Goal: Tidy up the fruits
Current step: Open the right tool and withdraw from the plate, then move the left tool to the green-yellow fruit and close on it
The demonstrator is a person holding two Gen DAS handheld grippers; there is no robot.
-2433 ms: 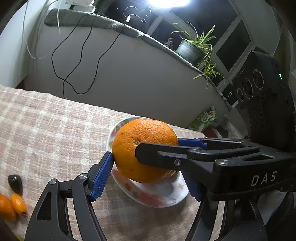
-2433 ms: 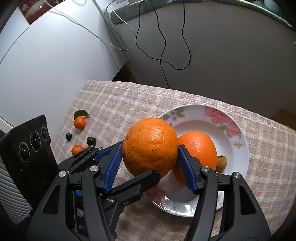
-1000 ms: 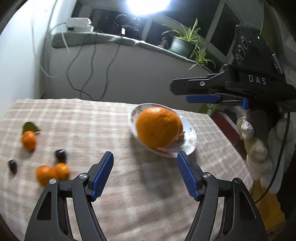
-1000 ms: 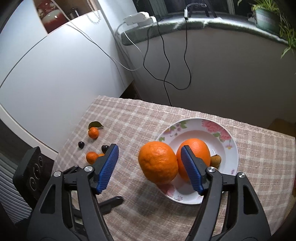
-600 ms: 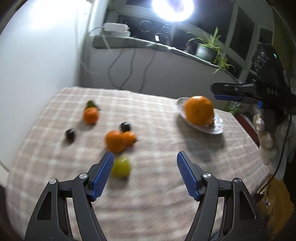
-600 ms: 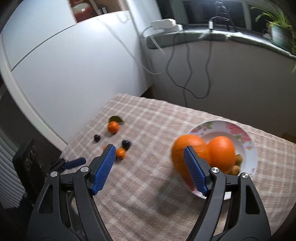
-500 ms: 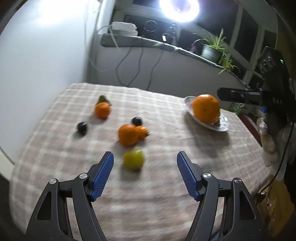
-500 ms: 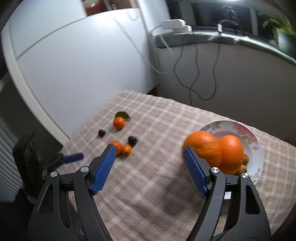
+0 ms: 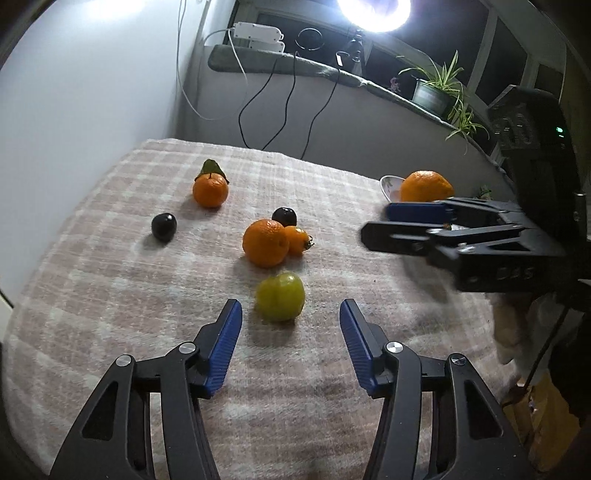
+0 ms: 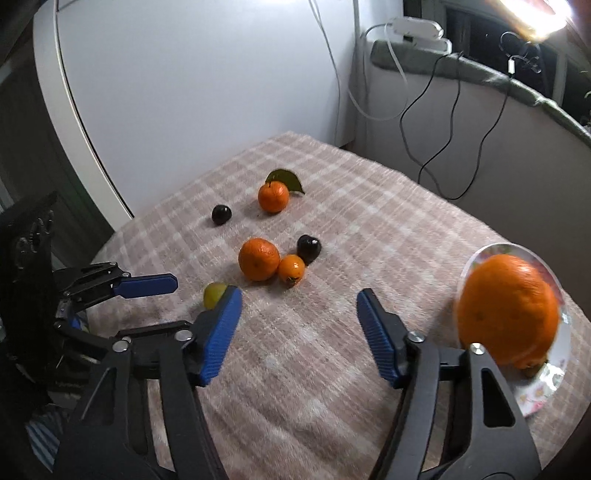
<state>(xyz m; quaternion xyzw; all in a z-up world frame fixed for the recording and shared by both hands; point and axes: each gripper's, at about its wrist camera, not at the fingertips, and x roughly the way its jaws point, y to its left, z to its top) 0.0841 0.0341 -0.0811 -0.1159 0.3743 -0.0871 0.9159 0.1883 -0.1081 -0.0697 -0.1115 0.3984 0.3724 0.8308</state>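
Note:
A yellow-green fruit (image 9: 280,296) lies on the checked cloth (image 9: 110,295) just ahead of my left gripper (image 9: 290,316). Its jaws are closing, and the pads do not touch the fruit. In the right wrist view this fruit (image 10: 213,291) is half hidden behind a finger. My right gripper (image 10: 297,306) hovers over bare cloth with nothing between its closing jaws. Beyond lie an orange (image 9: 265,242), a small orange fruit (image 9: 296,239), two dark fruits (image 9: 164,226) (image 9: 284,216) and a leafy tangerine (image 9: 209,189). A large orange (image 10: 508,310) rests on the flowered plate (image 10: 546,387).
The plate stands near the table's right edge. A white wall (image 9: 92,92) borders the left side. Behind the table runs a low wall with hanging cables (image 9: 280,103), a power strip (image 9: 258,35) and a potted plant (image 9: 432,96). A bright lamp (image 9: 373,11) glares above.
Both grippers have let go of the large orange, now on the plate, and swung left to the loose fruits. Both pairs of jaws have narrowed. The yellow-green fruit now lies at the left fingertips.

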